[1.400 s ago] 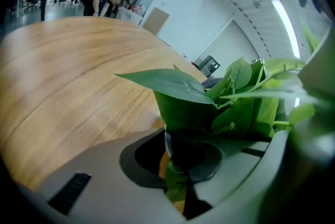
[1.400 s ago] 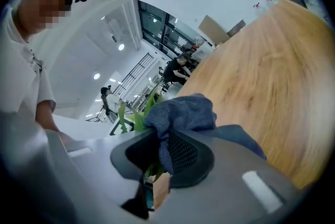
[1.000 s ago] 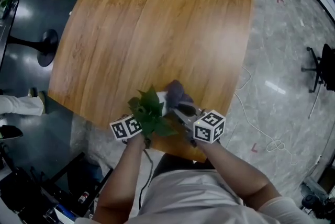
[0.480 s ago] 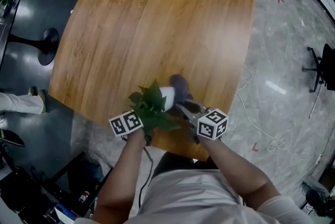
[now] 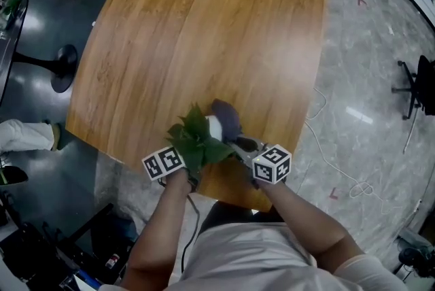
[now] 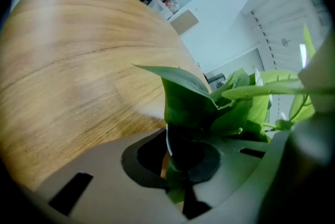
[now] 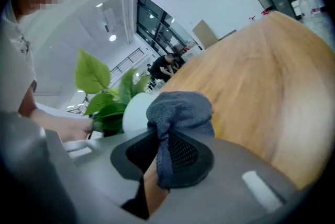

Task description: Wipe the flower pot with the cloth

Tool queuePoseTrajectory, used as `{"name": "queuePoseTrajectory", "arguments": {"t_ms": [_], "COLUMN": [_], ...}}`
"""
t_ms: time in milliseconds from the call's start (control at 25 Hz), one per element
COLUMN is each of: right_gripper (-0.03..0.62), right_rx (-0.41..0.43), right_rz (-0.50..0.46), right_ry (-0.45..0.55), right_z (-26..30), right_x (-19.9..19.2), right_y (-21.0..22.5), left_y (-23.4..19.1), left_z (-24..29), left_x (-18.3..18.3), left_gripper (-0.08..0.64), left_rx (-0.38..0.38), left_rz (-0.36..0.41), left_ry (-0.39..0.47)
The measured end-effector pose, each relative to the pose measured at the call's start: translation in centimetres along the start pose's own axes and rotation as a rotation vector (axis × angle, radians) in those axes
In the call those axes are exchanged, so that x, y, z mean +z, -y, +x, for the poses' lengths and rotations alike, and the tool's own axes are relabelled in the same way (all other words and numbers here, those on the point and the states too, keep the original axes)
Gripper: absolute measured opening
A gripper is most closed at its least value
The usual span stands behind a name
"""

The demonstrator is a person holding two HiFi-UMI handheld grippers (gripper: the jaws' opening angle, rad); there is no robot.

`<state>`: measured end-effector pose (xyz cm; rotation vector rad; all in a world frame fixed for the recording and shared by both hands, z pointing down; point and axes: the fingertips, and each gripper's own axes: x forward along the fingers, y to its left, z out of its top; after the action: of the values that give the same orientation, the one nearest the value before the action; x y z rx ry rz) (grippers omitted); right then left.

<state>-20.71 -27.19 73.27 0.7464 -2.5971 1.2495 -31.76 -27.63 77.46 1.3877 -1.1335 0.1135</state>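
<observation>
Wood-grain table (image 5: pixel 204 24) fills most of the head view, and all the action is bunched at the near edge, right in front of the person.

The plant (image 5: pixel 196 141) is leaning towards the person, so its leaves cover most of the white flower pot (image 5: pixel 215 128). Only a rounded bit of pot pokes out on the far side. None of the views shows whether the pot's base is actually resting on the table.

The grey-blue cloth (image 5: pixel 227 118) sits bunched against the far right side of the pot, looks like it's touching.

The left gripper (image 6: pixel 176 165) is clamped down on the plant, with a green stalk pinched right between its jaws. The right gripper (image 7: pixel 162 157) is closed tight on the cloth, the wad sticking out past the tips.

So this looks like mid-wipe. To do it well, the person probably wants to:
- press the loose wad, not the hard jaw tips, onto the pot
- sweep around the curve instead of dabbing one spot
- turn the pot with the left gripper so fresh surface comes round

Biggest worry is that the left side only has the greenery. Push too hard with the cloth and the stalk could bend or tear, so light pressure seems smart.
</observation>
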Motion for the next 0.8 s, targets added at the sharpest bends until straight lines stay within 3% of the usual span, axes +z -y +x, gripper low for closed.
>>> {"name": "queuePoseTrajectory", "arguments": {"t_ms": [120, 320, 560, 800], "right_gripper": [0.048, 0.048, 0.049, 0.049], "right_rx": [-0.073, -0.12, -0.237, -0.223], "right_rz": [0.001, -0.097, -0.181, -0.181], "right_ry": [0.0, 0.052, 0.028, -0.008], "right_z": [-1.5, -3.8, -6.5, -6.0], "right_x": [0.5, 4.7, 7.0, 7.0], "right_y": [2.7, 2.3, 3.1, 2.8], "left_y": [1.7, 4.1, 5.8, 8.1], "left_z": [0.2, 0.5, 0.5, 0.0], "left_x": [0.4, 0.1, -0.8, -0.3], "left_gripper": [0.022, 0.015, 0.017, 0.045], "left_rx": [0.012, 0.038, 0.076, 0.075], "left_rz": [0.118, 0.249, 0.307, 0.374], "left_ry": [-0.005, -0.023, -0.065, -0.087]}}
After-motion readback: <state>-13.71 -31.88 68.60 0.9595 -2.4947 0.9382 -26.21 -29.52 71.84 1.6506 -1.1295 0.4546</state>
